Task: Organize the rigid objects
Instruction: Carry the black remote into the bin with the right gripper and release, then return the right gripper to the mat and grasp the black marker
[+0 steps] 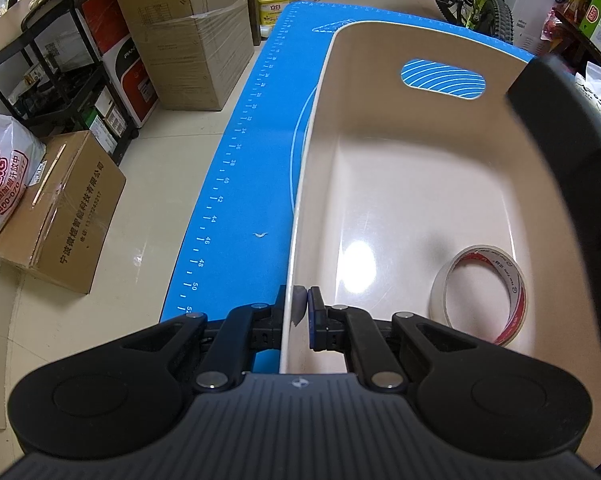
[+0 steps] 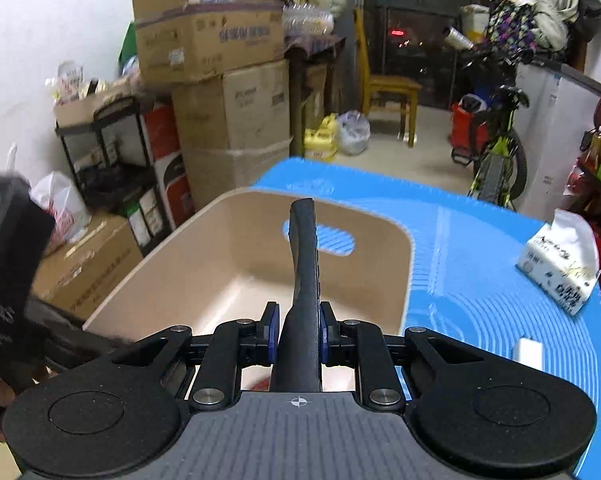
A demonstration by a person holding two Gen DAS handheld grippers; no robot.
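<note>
Black and blue-padded, the left claw (image 1: 296,312) is clamped on the near wall of the beige bin (image 1: 300,184), one finger outside and one inside. Just right of this claw, on the bin floor against the near wall, a tape roll (image 1: 478,294) stands on edge. Farther right, a black remote (image 1: 568,184) hangs over the bin's right side. Left of the claw, the blue mat (image 1: 240,184) with its printed ruler covers the tabletop; beyond its edge, cardboard boxes (image 1: 60,208) sit on the floor.

The right claw (image 2: 299,334) grips the remote (image 2: 305,272) edge-on between its blue pads; the remote points forward and up, above the bin (image 2: 168,256). The remote's tip lies in line with the handle slot in the far wall. Right of this claw, a tissue pack (image 2: 556,268) lies on the mat (image 2: 460,280), and nearer, a small white block (image 2: 526,350) lies there too. At the left edge, the other tool is blurred.
</note>
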